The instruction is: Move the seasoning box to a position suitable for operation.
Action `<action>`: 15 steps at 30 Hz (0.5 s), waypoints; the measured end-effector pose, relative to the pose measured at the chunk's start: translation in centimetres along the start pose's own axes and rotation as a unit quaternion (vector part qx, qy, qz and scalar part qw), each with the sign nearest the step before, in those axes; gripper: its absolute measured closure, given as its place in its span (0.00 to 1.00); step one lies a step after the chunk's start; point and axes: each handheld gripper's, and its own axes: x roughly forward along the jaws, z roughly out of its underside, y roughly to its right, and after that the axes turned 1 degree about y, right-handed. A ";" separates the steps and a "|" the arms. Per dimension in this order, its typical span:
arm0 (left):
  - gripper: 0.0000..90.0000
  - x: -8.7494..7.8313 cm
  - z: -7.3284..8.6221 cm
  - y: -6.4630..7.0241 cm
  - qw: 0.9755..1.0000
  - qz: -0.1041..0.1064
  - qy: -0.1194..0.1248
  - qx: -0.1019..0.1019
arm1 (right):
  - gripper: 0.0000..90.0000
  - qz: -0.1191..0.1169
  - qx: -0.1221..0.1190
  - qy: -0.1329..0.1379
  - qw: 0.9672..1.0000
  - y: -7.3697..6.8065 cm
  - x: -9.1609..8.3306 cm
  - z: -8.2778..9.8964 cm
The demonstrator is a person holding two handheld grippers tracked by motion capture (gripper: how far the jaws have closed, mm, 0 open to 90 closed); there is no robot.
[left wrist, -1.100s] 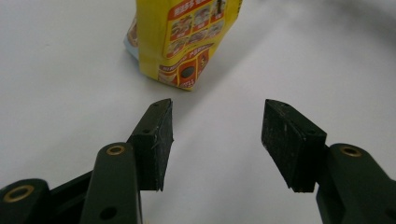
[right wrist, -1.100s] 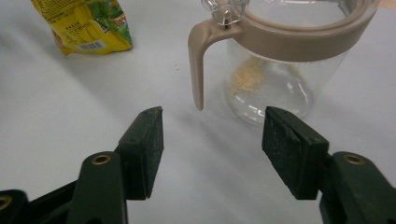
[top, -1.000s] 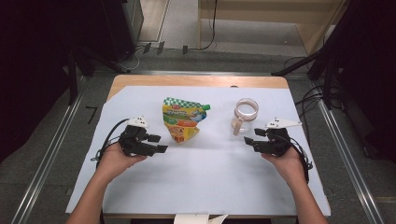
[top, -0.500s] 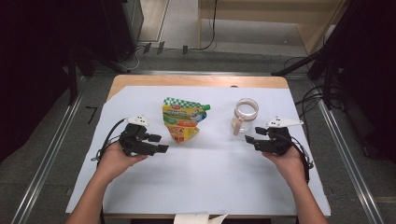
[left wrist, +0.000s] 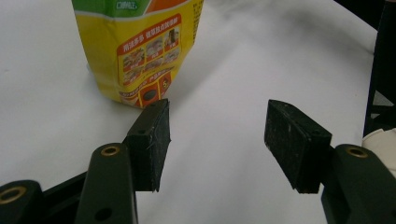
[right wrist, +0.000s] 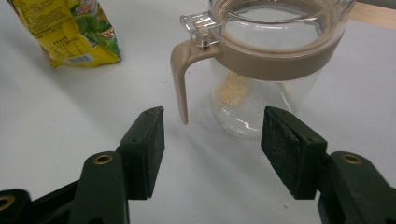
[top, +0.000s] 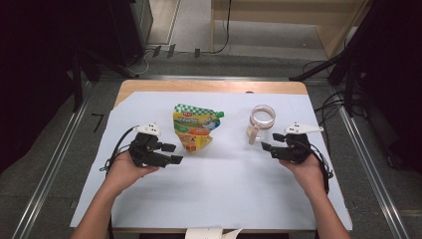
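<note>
Pouch lies on the white sheet, just beside the left gripper, whose jaws stand open and hold nothing. It looks light and soft, maybe slippery, so I would take it at the flat lower edge. The jar is glass, stiff and fragile; its handle faces the right gripper, also open and empty. Nothing stands in the way.
</note>
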 end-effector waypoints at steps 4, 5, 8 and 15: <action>0.46 -0.1 0.0 0.0 1.000 -0.003 0.003 0.001 | 0.45 0.002 0.004 0.002 1.000 0.4 0.1 0.0; 0.46 -0.1 0.0 0.1 1.000 -0.004 0.004 0.001 | 0.45 0.004 0.005 0.003 1.000 0.6 0.2 0.0; 0.46 -0.2 0.0 0.1 1.000 -0.007 0.004 0.002 | 0.44 0.010 0.014 0.005 1.000 1.4 0.5 0.0; 0.46 0.0 0.0 0.5 1.000 -0.008 0.001 0.005 | 0.36 0.023 0.023 0.008 0.999 3.2 2.1 0.2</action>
